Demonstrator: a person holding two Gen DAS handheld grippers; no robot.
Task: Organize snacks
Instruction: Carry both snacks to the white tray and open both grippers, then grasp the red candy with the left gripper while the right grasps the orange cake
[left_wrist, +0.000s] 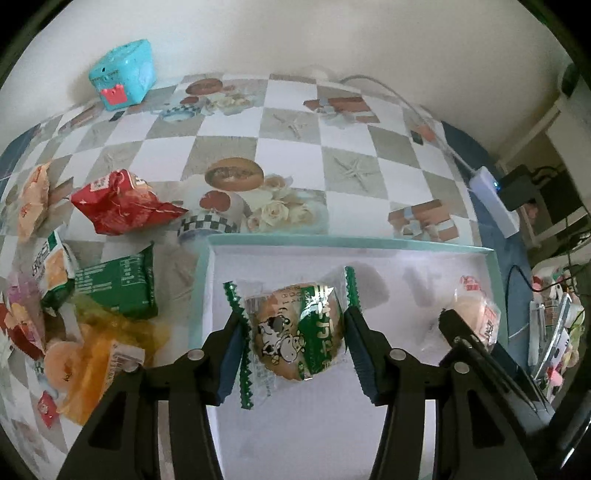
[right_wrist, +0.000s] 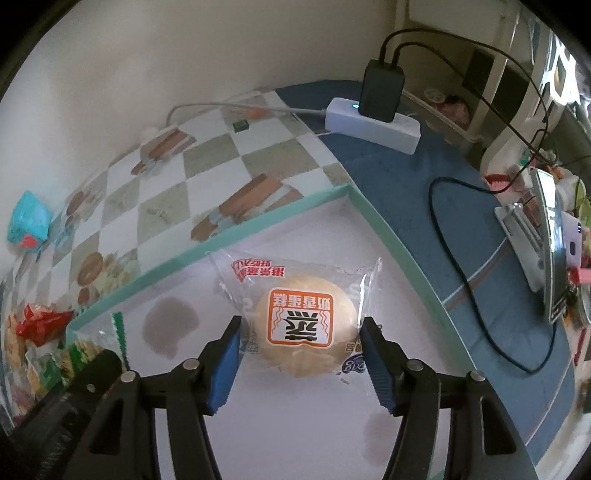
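While both snacks sit inside the shallow white tray (left_wrist: 493, 266), each one has a gripper around it. On the left, the green-wrapped cake with the cartoon cow (left_wrist: 295, 328) lies between the blue pads of the left gripper (left_wrist: 293, 347); the pads sit right at the wrapper's crimped ends, jaws spread about as wide as the packet, and I can't tell whether they actually press it. Over on the right, the pale round steamed cake in clear wrap with the orange label (right_wrist: 303, 325) rests on the tray floor, and the right gripper (right_wrist: 299, 354) brackets it the same way, pads at both sides of the bun, contact uncertain. From the left camera that same bun shows near the tray's right wall, partly behind the other tool's black finger. Outside the tray, to the left on the checkered tablecloth (left_wrist: 229, 125), waits a loose heap: a red crumpled bag (left_wrist: 122, 203), a green packet (left_wrist: 118, 284), orange-wrapped pieces (left_wrist: 92, 362). Further back stands a turquoise box (left_wrist: 123, 74) by the wall, and a white power strip (right_wrist: 373, 123) with a black adapter (right_wrist: 382, 90) lies beyond the tray's far corner.
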